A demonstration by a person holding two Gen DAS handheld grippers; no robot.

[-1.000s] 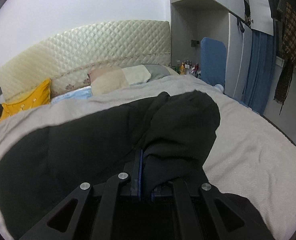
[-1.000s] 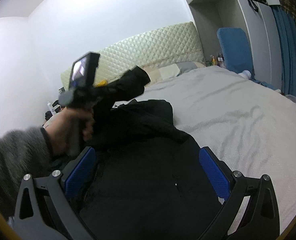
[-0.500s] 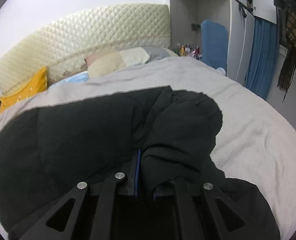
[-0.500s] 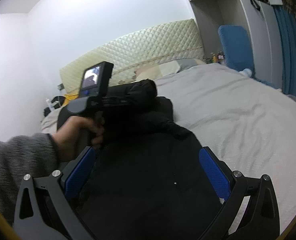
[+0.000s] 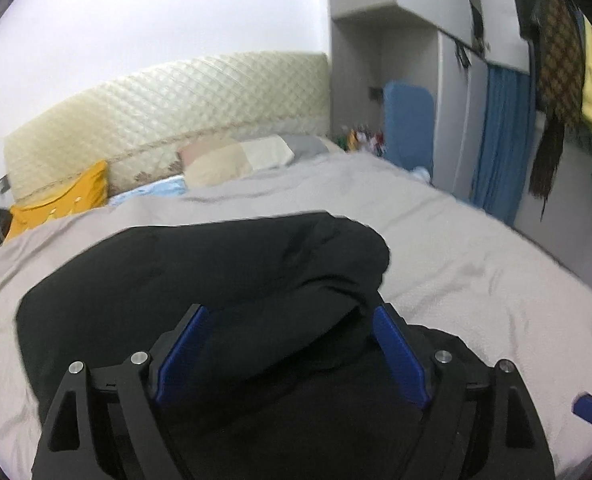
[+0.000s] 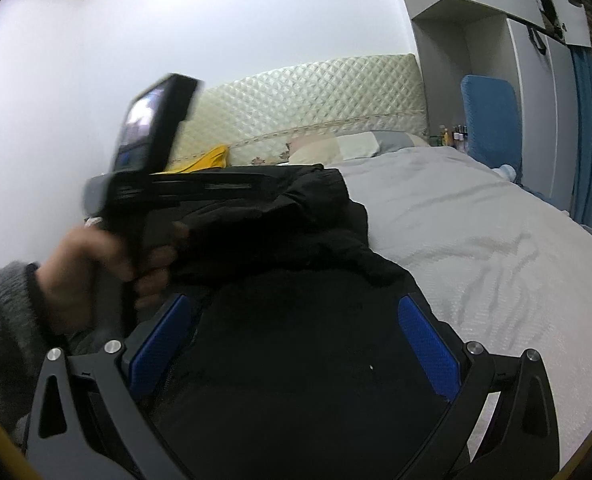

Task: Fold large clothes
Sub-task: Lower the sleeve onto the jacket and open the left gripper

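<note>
Your left claw (image 5: 290, 354), which was pinching a bunched fold of the black garment (image 5: 200, 272) a second ago, is now letting go: its jaws are opening, the blue pads (image 5: 182, 354) are standing clear on either side, and the rolled sleeve-like bulge is still lying between them without being pressed. You are also seeing more of the room in the left wrist view than before, and the picture is slightly blurred.

Your right claw (image 6: 296, 344) is spreading wide and hovering over the garment's near part, gripping nothing. In the right wrist view your left hand (image 6: 96, 268), in a fuzzy grey sleeve (image 6: 0, 320), is holding the other tool's handle above the garment's far fold.

The black garment is lying on the bed (image 5: 476, 264), on the side nearer the white wall, spread over a pale grey cover that is wrinkling lightly toward the right. At the head of the bed a cream quilted headboard (image 5: 184, 108) is curving along the wall, with a yellow cushion (image 5: 64, 196) leaning against it and a beige-and-grey pillow (image 5: 240, 156) lying beside that. Past the far corner small bottles (image 6: 452, 134) are standing near a blue chair back (image 6: 490, 120). Along the right side grey cupboards are rising, a blue curtain (image 5: 502, 136) is hanging, and dark patterned clothes (image 5: 556, 80) are dangling from a rail.
</note>
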